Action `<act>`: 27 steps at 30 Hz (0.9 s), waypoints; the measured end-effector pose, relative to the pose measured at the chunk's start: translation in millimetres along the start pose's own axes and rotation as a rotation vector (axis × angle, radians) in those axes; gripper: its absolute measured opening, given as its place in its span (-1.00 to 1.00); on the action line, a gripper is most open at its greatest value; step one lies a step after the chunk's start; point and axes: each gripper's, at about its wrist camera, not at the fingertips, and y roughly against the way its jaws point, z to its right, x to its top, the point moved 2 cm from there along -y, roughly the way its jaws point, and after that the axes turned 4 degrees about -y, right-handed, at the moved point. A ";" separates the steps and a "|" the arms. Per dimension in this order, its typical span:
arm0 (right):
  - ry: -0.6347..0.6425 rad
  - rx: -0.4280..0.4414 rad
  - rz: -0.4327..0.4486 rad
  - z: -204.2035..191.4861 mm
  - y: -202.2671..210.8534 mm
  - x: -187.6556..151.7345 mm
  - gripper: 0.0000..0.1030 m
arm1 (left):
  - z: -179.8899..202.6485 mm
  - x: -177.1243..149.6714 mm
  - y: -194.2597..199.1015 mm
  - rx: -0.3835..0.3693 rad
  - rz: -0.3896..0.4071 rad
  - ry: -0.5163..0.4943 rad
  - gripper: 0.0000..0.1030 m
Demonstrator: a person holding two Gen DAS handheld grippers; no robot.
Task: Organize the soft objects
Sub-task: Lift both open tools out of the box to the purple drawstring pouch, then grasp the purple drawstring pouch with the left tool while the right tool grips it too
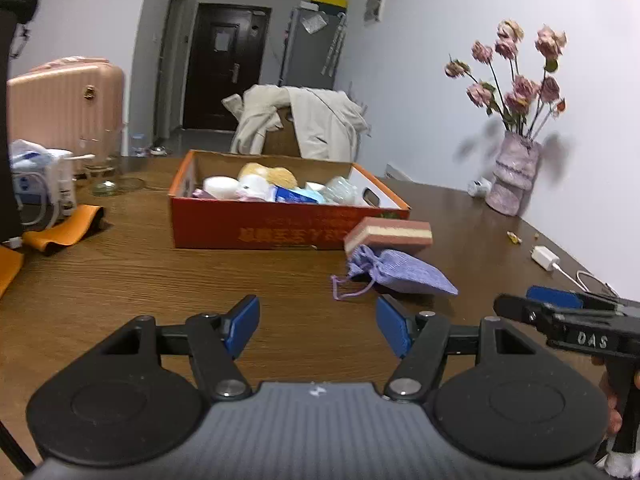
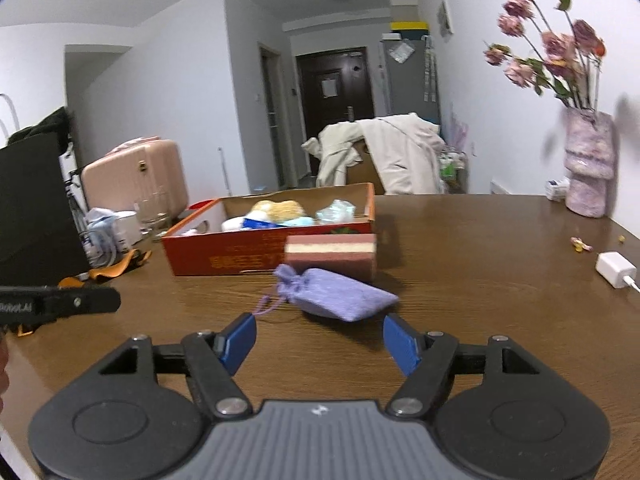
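A purple drawstring pouch (image 1: 402,272) (image 2: 340,298) lies on the brown table (image 1: 120,280) (image 2: 480,280), just in front of a pink and cream sponge block (image 1: 390,234) (image 2: 332,250). Behind them stands an orange cardboard box (image 1: 256,228) (image 2: 224,256) holding several soft items. My left gripper (image 1: 318,326) is open over bare wood, with the pouch ahead and to the right. My right gripper (image 2: 320,338) is open with nothing between its fingers, the pouch just beyond its tips. The right gripper also shows at the right edge of the left wrist view (image 1: 560,312).
A vase of dried pink flowers (image 1: 514,176) (image 2: 588,168) stands by the wall at right. A white charger with cable (image 1: 544,258) (image 2: 616,270) lies near the right table edge. Orange cloth (image 1: 60,230), glassware and a white appliance crowd the left side. A draped chair (image 1: 304,120) stands behind the table.
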 end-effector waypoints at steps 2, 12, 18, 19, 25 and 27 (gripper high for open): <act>-0.026 0.007 -0.009 9.0 -11.0 2.5 0.36 | 4.9 1.9 -11.9 -0.029 -0.009 -0.007 0.29; -0.155 0.052 -0.094 34.2 -101.4 16.9 0.35 | 16.1 35.4 -128.0 -0.167 -0.075 0.035 0.41; -0.259 0.107 -0.124 53.5 -143.4 15.3 0.36 | 20.2 41.3 -189.3 -0.207 -0.125 0.048 0.25; -0.272 0.113 -0.126 56.2 -147.8 13.9 0.34 | 19.0 37.5 -194.2 -0.224 -0.135 0.052 0.02; -0.292 0.133 -0.151 60.5 -155.5 6.4 -0.26 | 10.7 23.2 -207.8 -0.277 -0.194 0.095 -0.50; -0.298 0.131 -0.137 62.0 -153.2 6.6 -0.32 | 10.0 24.5 -203.1 -0.292 -0.175 0.093 -0.55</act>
